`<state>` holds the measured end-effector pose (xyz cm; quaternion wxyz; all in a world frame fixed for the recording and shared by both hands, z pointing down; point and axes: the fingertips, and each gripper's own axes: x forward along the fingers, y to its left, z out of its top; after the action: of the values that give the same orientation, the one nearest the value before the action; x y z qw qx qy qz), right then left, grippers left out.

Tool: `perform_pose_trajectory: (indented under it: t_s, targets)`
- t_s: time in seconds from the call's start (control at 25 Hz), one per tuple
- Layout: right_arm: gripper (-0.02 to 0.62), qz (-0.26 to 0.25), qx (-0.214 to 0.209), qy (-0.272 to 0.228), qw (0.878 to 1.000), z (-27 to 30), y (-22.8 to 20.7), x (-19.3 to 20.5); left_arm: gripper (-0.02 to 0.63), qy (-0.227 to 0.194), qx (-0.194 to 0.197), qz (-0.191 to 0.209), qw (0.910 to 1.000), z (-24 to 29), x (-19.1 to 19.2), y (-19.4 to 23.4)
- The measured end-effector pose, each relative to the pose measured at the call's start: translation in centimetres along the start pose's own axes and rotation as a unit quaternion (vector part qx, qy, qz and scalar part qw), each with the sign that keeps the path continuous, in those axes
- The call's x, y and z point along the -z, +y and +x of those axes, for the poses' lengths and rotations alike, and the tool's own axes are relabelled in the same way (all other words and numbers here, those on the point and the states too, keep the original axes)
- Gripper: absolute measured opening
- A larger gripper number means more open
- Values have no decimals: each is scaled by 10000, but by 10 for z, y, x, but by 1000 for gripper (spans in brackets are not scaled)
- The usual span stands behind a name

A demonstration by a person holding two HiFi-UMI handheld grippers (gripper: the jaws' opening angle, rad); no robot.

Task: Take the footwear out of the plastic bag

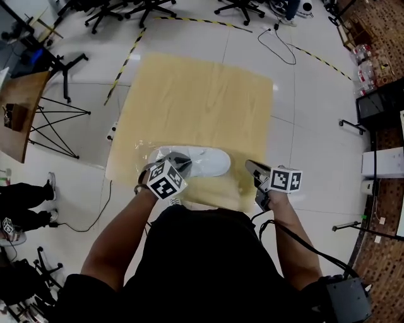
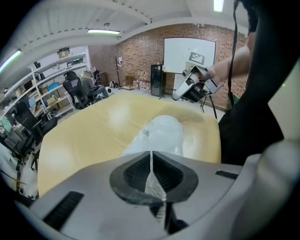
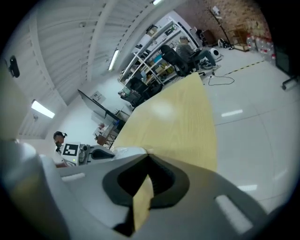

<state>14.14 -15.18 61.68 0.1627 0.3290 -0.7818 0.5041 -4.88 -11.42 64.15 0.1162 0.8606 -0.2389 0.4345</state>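
A white shoe (image 1: 203, 162) lies inside a clear plastic bag (image 1: 151, 154) at the near edge of the light wooden table (image 1: 196, 94). My left gripper (image 1: 182, 163) is at the bag's near-left end, shut on a fold of the plastic film. In the left gripper view that film runs up between the jaws (image 2: 151, 161) toward the bagged shoe (image 2: 163, 133). My right gripper (image 1: 251, 166) hovers by the table's near right part, apart from the bag. It is shut with nothing in it (image 3: 146, 162), and it shows held in the air (image 2: 182, 93) past the shoe.
Office chairs (image 1: 126, 9) stand beyond the table. A cable (image 1: 284, 44) and striped tape (image 1: 129, 57) lie on the tiled floor. A wooden board on a stand (image 1: 22, 113) and a seated person's legs (image 1: 25, 202) are at the left. White boxes (image 1: 382, 163) are at the right.
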Motion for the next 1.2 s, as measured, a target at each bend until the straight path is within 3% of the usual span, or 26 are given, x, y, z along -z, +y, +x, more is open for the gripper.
perform_pose_trajectory:
  t_s: [0.08, 0.16, 0.24, 0.4, 0.48, 0.56, 0.76, 1.0, 1.16, 1.2]
  targets:
    - [12, -91, -94, 269, 9996, 10, 8, 10, 24, -22, 80, 54, 10000, -1, 1, -1]
    - [116, -218, -30, 621, 9978, 28, 11, 24, 42, 8, 151, 159, 9998, 1, 2, -6]
    - [155, -194, 23, 823, 9964, 46, 13, 33, 69, 32, 196, 230, 9995, 3, 1, -11]
    - [137, -143, 25, 976, 9951, 66, 21, 36, 76, 59, 235, 299, 9993, 8, -4, -22]
    - [75, -291, 95, 1031, 9942, 66, 19, 38, 78, 128, 232, 358, 9990, 10, -3, -25]
    - [54, -376, 41, 1018, 9941, 62, 20, 38, 78, 135, 182, 377, 9990, 10, -2, -24]
    - [40, 167, 6, 507, 9986, 29, 0, 27, 23, 147, 27, 352, 9993, 7, -2, -18]
    - [38, 728, 427, -19, 9964, -20, -43, 20, 33, 144, -5, 395, 9991, 2, 4, -12]
    - [51, 604, 1025, 13, 9929, -37, -65, 20, 110, 17, 75, 352, 9994, 1, 0, -11]
    - [96, 398, 1293, 11, 9908, -39, -67, 17, 144, -74, 108, 336, 9993, -2, -5, -12]
